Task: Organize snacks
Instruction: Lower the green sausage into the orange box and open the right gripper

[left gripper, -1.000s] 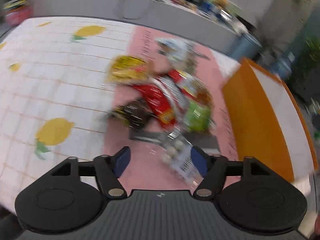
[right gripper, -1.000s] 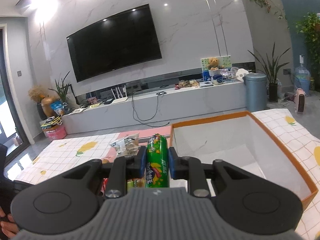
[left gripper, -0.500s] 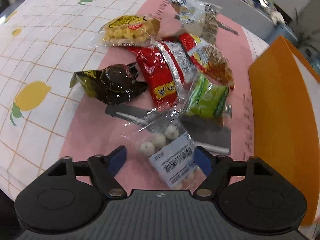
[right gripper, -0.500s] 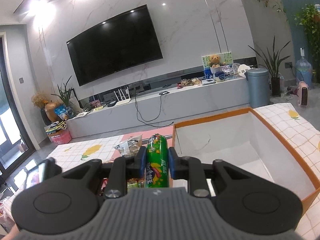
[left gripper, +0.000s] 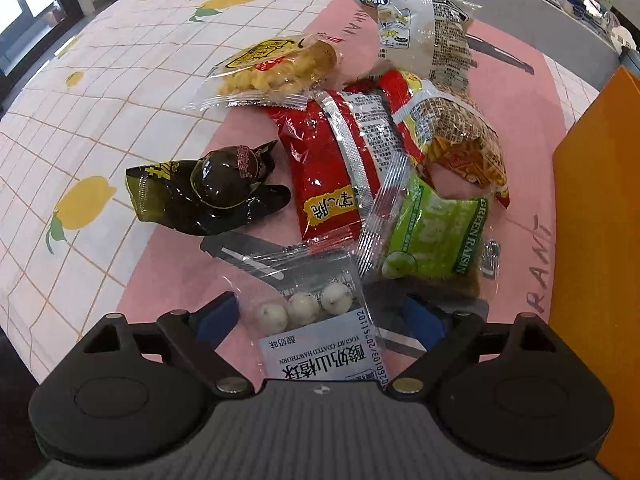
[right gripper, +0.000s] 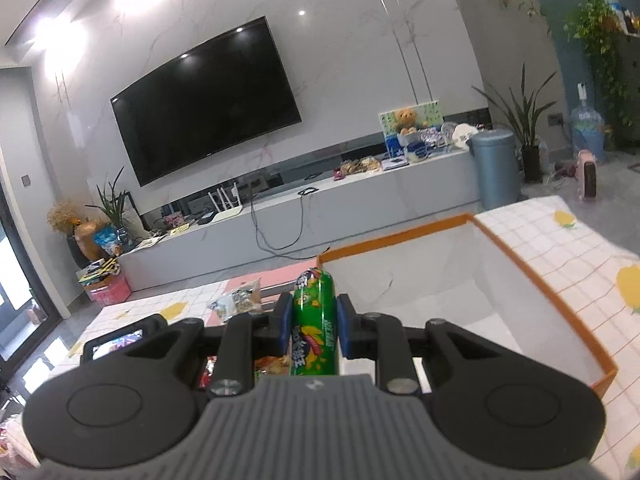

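Observation:
A pile of snack packs lies on a pink mat (left gripper: 516, 92): a clear yogurt-hawthorn bag (left gripper: 320, 332), a green raisin pack (left gripper: 436, 236), a red pack (left gripper: 332, 164), a dark pack (left gripper: 200, 188), a yellow biscuit pack (left gripper: 276, 64) and a white pack (left gripper: 424, 28). My left gripper (left gripper: 320, 316) is open, its fingers on either side of the hawthorn bag. My right gripper (right gripper: 312, 328) is shut on a green snack tube (right gripper: 314, 324), held above the table next to the orange box (right gripper: 560, 304), whose inside is white.
The orange box's side (left gripper: 596, 208) stands right of the pile. The table has a lemon-print cloth (left gripper: 80, 128). A TV (right gripper: 208, 96), a grey console (right gripper: 320, 220) and a blue bin (right gripper: 496, 168) stand beyond the table.
My left gripper has come down and forward onto the pile, so the hawthorn bag now lies between its open fingers. My right gripper holds the green tube, turned slightly left.

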{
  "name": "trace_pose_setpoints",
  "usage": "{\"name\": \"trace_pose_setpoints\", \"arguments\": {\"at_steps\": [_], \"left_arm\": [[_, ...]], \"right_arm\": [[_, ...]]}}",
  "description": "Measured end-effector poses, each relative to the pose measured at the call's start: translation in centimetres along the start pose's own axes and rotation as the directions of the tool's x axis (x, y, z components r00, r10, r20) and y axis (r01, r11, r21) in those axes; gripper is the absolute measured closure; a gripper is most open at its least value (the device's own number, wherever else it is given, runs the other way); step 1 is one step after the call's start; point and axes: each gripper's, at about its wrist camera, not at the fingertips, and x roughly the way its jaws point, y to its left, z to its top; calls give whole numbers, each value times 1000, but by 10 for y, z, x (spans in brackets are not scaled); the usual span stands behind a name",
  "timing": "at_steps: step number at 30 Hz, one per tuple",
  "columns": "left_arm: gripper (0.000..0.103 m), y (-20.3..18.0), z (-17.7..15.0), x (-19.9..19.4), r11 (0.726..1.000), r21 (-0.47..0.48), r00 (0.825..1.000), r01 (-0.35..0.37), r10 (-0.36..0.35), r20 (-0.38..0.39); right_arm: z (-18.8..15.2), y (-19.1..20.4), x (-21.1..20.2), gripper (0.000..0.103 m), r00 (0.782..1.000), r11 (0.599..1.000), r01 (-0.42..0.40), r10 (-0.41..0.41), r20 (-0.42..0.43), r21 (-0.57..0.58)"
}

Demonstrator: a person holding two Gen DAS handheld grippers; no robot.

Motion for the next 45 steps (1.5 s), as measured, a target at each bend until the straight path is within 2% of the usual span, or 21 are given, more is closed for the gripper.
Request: {"name": "trace_pose_setpoints", "arguments": {"at_steps": [2,6,10,14,18,20,24,28,33,37,39,42,44,45], "left_arm": [[29,0,-2,-4,1000,21,999,-1,0,32],[30,6,-2,-6,995,86,998,50,-52,20],[31,22,-8,-9,989,95,993,115,-116,5],[31,35,-17,-20,972,123,979,201,-201,-13],[31,47,-22,-34,953,134,962,271,-273,-4],[31,47,-22,-40,936,169,950,308,-313,0],[32,53,-24,-51,901,217,922,377,-387,7],[32,58,-21,-50,880,193,898,434,-439,-22],[32,67,-18,-54,853,189,870,487,-492,-24],[32,72,-16,-58,843,183,858,506,-513,-12],[32,71,-16,-58,835,178,850,520,-526,-15],[32,69,-16,-60,823,186,839,537,-544,-14],[32,69,-17,-62,818,194,834,542,-551,-8],[32,68,-16,-63,813,196,830,548,-558,-6]], "right_arm": [[0,-2,0,82,1000,1000,7,-7,-1,-1],[5,-11,-6,82,999,1000,30,-31,19,9],[6,-25,-10,82,999,998,50,-50,16,36],[5,-27,-1,82,997,999,43,-42,-61,7],[0,-25,10,82,989,997,71,-75,-127,-31],[-3,-22,15,82,982,994,89,-97,-160,-59],[-11,-25,29,82,959,984,157,-171,-225,-80],[-17,-34,42,82,938,974,204,-222,-265,-95],[-20,-35,45,82,920,957,253,-284,-270,-144],[-19,-37,52,82,903,932,303,-347,-254,-198],[-22,-33,58,82,879,899,350,-412,-238,-263],[-25,-34,69,82,830,833,428,-516,-212,-351],[-25,-35,69,82,816,818,446,-538,-210,-362],[-24,-35,67,71,818,819,451,-539,-204,-355]]}}
